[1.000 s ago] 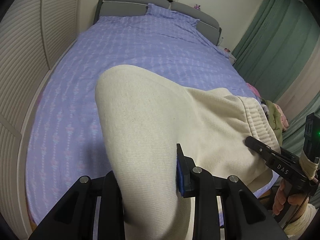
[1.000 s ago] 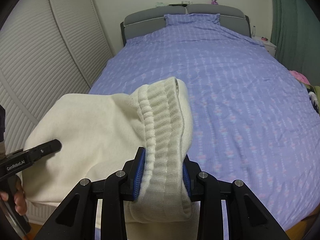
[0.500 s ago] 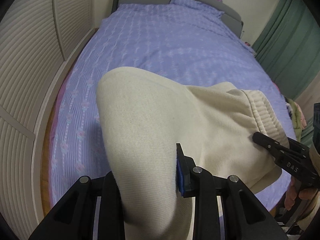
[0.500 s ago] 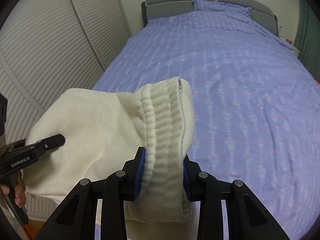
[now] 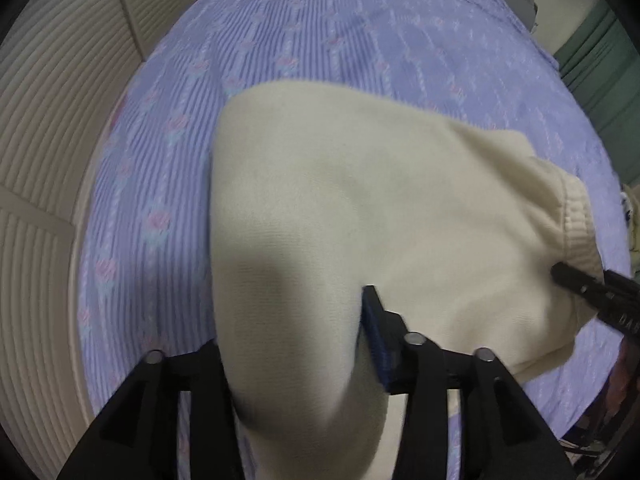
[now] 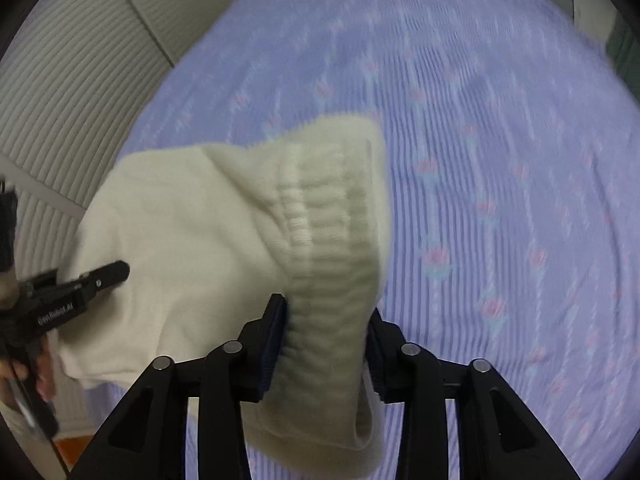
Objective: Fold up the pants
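Cream pants (image 5: pixel 360 208) hang stretched between my two grippers above a purple patterned bed (image 5: pixel 304 40). My left gripper (image 5: pixel 296 344) is shut on the plain cream fabric; its left finger is hidden behind the cloth. My right gripper (image 6: pixel 326 332) is shut on the ribbed waistband (image 6: pixel 328 232). In the left wrist view the right gripper (image 5: pixel 592 288) shows at the right edge, by the waistband. In the right wrist view the left gripper (image 6: pixel 80 292) shows at the left, against the cream pants (image 6: pixel 184 232). Both views are blurred by motion.
The bed (image 6: pixel 500 160) fills most of both views. A slatted white wardrobe (image 5: pixel 48 128) stands along the bed's left side. Green curtains (image 5: pixel 600 60) hang at the far right. Some small clothes (image 5: pixel 632 216) lie at the bed's right edge.
Both grippers, still holding the pants, have moved forward and tilted down over the bed. The headboard has left the views and the bedspread looks closer.
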### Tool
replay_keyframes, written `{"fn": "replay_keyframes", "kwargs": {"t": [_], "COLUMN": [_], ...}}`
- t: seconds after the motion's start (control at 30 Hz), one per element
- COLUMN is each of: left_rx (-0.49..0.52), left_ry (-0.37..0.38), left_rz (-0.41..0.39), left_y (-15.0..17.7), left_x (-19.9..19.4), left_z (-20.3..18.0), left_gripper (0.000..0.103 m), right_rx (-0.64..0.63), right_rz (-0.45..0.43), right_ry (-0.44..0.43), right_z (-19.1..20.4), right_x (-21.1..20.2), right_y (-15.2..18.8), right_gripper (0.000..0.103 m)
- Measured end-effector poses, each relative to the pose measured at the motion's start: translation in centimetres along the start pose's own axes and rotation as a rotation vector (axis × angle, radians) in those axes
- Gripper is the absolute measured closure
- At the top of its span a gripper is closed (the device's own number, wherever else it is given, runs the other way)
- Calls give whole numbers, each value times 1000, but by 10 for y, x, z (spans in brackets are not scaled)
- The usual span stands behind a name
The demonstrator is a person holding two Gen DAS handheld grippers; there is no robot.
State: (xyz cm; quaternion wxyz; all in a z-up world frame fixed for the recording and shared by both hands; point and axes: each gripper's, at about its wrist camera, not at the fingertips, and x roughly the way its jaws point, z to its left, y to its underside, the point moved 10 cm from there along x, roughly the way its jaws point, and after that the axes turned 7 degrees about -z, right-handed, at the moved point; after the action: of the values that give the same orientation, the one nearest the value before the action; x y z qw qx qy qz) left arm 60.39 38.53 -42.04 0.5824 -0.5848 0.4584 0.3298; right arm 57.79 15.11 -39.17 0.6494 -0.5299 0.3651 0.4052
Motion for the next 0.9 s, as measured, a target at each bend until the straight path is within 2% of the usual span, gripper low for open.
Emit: {"fn": "replay_keyframes", "kwargs": {"t": [0.03, 0.07, 0.13, 0.17, 0.2, 0.27, 0.3, 0.37, 0.47, 0.53, 0.67, 0.73, 0.9], "left_rx": [20, 46, 159, 196, 208, 196, 178, 133, 99, 89, 80, 74, 61], "left_ry": [-56, -111, -295, -334, -343, -351, -352, -340, -324, -310, -275, -269, -217], "left_rz": [3, -3, -46, -60, -65, -93, -114, -175, -278, -333, -416, -439, -448], "left_y": [6, 8, 12, 15, 18, 26, 28, 34, 44, 50, 69, 79, 107], "left_x": [-4, -10, -31, -41, -49, -75, -88, -122, -174, -205, -258, -277, -312], "left_z": [2, 2, 7, 4, 2, -6, -9, -24, -62, -89, -157, -187, -256], "left_gripper": [41, 33, 35, 34, 34, 34, 34, 33, 24, 22, 16, 14, 13], "right_rx": [-5, -11, -30, -42, -67, -119, -122, -132, -159, -167, -192, -205, -209], "right_rz": [-8, -23, -53, -63, -78, -137, -161, -210, -270, -313, -372, -401, -448], "right_ry": [23, 44, 38, 36, 49, 155, 165, 121, 110, 96, 93, 116, 117], "right_z": [-7, -14, -17, -15, -15, -24, -27, -32, -43, -55, -78, -94, -135], "right_x": [-2, -7, -20, -26, -34, -60, -70, -104, -147, -185, -243, -276, -347], "right_y": [2, 3, 3, 3, 2, -2, -4, 1, 7, 16, 24, 38, 69], "right_gripper": [45, 41, 36, 35, 34, 33, 33, 33, 32, 23, 18, 13, 12]}}
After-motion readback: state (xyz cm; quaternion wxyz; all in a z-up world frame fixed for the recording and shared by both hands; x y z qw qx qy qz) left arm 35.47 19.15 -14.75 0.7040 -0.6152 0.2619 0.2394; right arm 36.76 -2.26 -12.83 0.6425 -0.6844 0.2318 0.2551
